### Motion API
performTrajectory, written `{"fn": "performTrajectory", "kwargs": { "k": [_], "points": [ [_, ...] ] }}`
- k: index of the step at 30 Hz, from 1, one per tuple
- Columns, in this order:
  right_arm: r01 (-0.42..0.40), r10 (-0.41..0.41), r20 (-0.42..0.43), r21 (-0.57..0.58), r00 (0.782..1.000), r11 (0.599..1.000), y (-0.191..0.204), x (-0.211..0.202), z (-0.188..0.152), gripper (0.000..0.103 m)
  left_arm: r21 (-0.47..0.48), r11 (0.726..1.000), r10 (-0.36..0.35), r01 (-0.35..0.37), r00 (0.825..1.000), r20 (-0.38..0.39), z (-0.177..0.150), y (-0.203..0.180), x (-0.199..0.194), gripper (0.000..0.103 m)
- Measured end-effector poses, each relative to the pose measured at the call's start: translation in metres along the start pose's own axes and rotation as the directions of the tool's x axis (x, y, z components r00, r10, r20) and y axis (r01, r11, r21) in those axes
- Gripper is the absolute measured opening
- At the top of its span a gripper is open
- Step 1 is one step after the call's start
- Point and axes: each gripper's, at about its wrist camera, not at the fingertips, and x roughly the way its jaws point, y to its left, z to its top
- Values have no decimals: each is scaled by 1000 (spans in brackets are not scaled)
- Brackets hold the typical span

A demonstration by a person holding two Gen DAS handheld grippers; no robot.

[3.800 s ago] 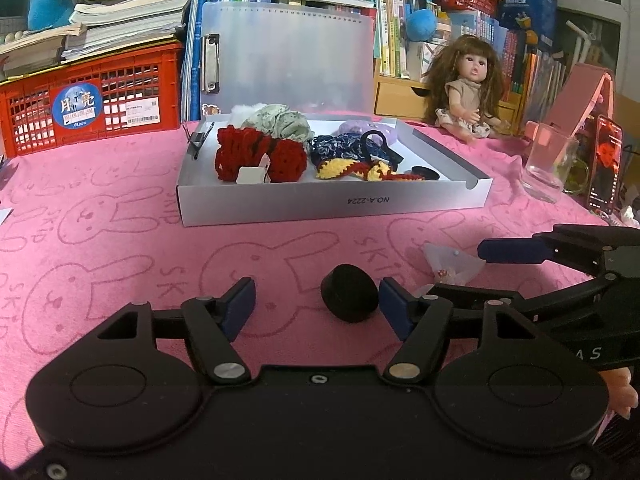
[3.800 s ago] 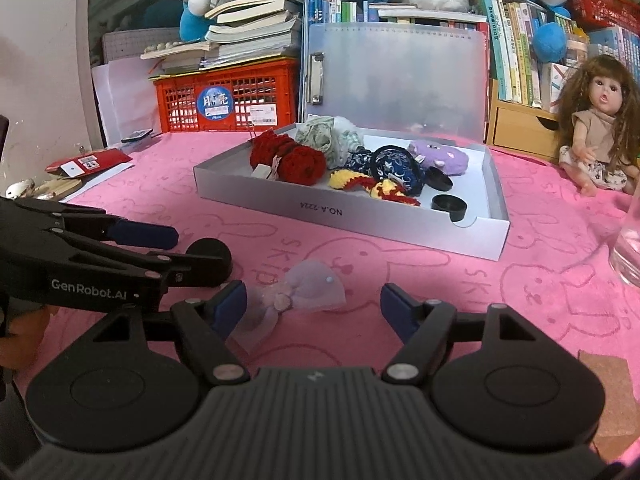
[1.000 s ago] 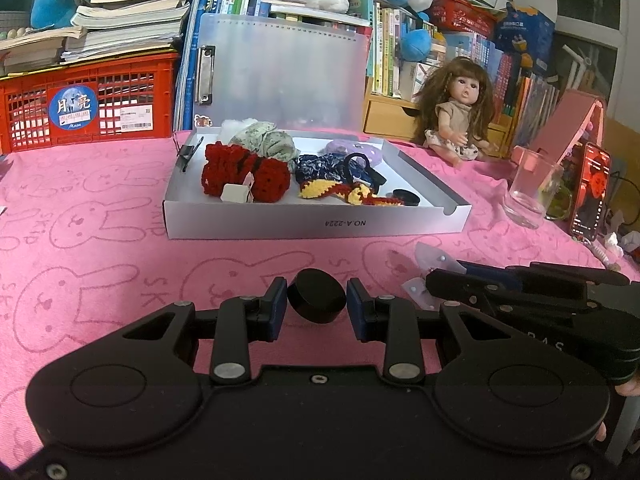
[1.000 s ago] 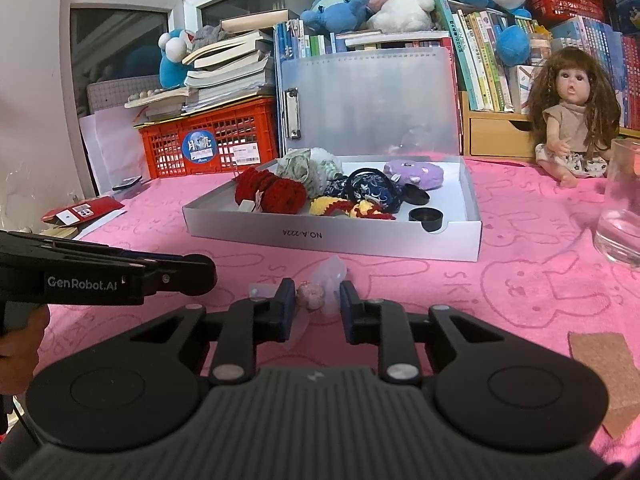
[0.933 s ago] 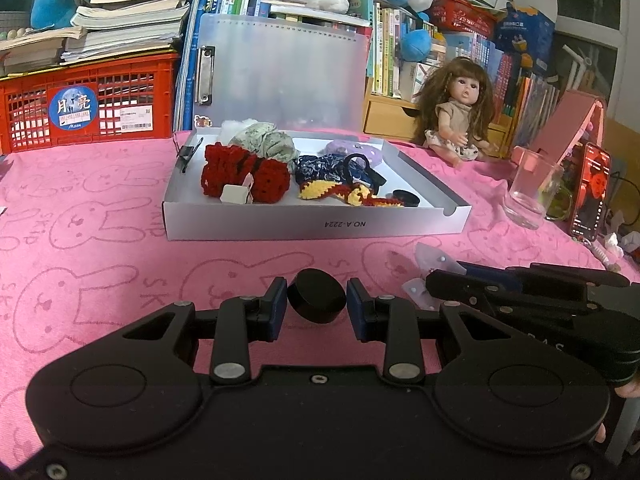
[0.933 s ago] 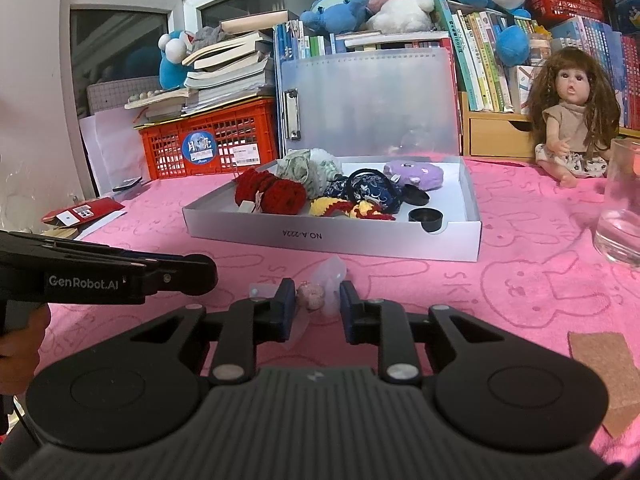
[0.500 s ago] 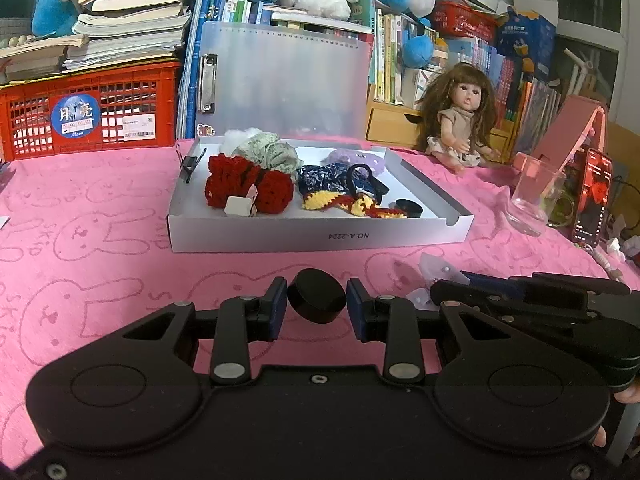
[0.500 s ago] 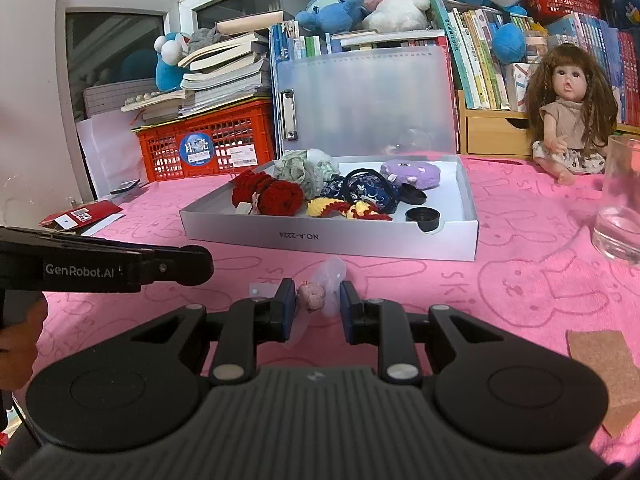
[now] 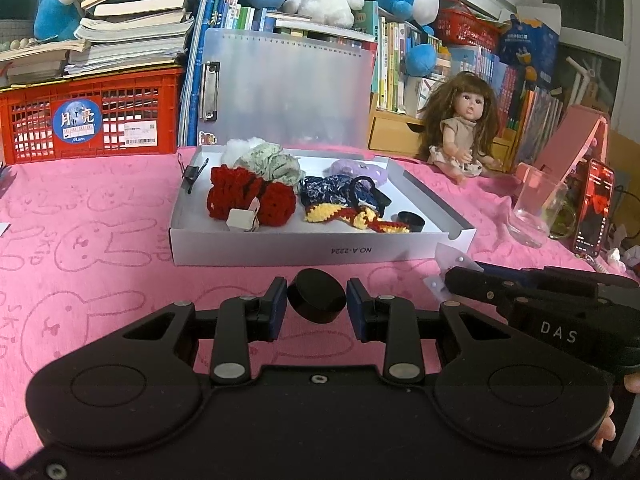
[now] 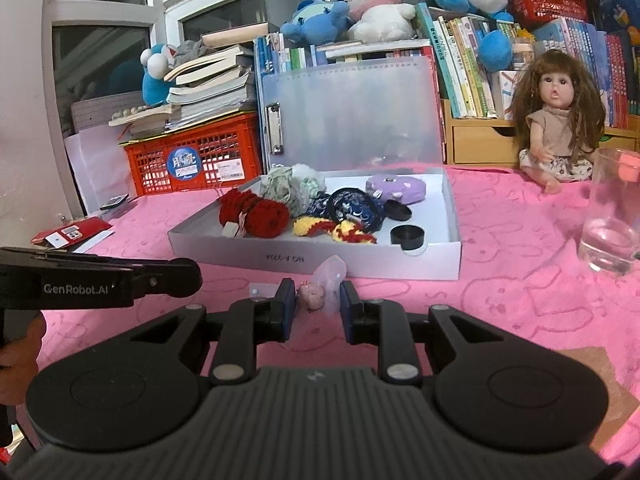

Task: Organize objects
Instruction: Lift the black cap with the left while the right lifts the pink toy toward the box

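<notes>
A shallow white box [image 9: 304,250] [image 10: 320,258] sits on the pink cloth, holding red yarn [image 9: 248,196], a patterned dark pouch [image 10: 350,206], a purple plush [image 10: 396,188] and black round lids [image 10: 407,237]. My left gripper [image 9: 317,304] is shut on a black round lid [image 9: 316,295], lifted just in front of the box's near wall. My right gripper [image 10: 316,302] is shut on a small clear bag [image 10: 330,280] with a pink trinket inside, also just before the box. Each gripper shows at the edge of the other's view.
A red crate [image 9: 84,120] with books on top stands at the back left, a clear clipboard [image 9: 288,84] behind the box. A doll [image 9: 460,128] sits at the back right. A drinking glass [image 9: 534,210] and a phone [image 9: 592,208] stand to the right.
Between 3.8 s ago and 1 s ago both grippers closed, the left on the lid, the right on the bag. Over the last second both have risen slightly, holding their loads.
</notes>
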Motion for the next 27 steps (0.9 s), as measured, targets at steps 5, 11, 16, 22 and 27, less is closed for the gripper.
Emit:
{"fn": "performTrajectory", "kwargs": {
  "k": [5,11,16,22,27],
  "points": [
    [21,-21,6,9,1000,1000,-2,1,3,28,-8,1000,7,-7,1000,7,5,1,2,31],
    [41,-41,22,15,999,999,-6,1,11,29,-18,1000,17,-17,1000,17,14,4,7,31],
    [58,-59,34,25,998,998,-11,2,20,29,-32,999,22,-21,999,25,22,6,12,31],
    [77,-79,42,32,996,996,-16,6,27,29,-56,998,32,-31,999,28,30,11,21,31],
    [88,-90,39,52,995,995,-21,12,31,29,-79,996,43,-41,999,28,37,16,31,31]
  ]
}}
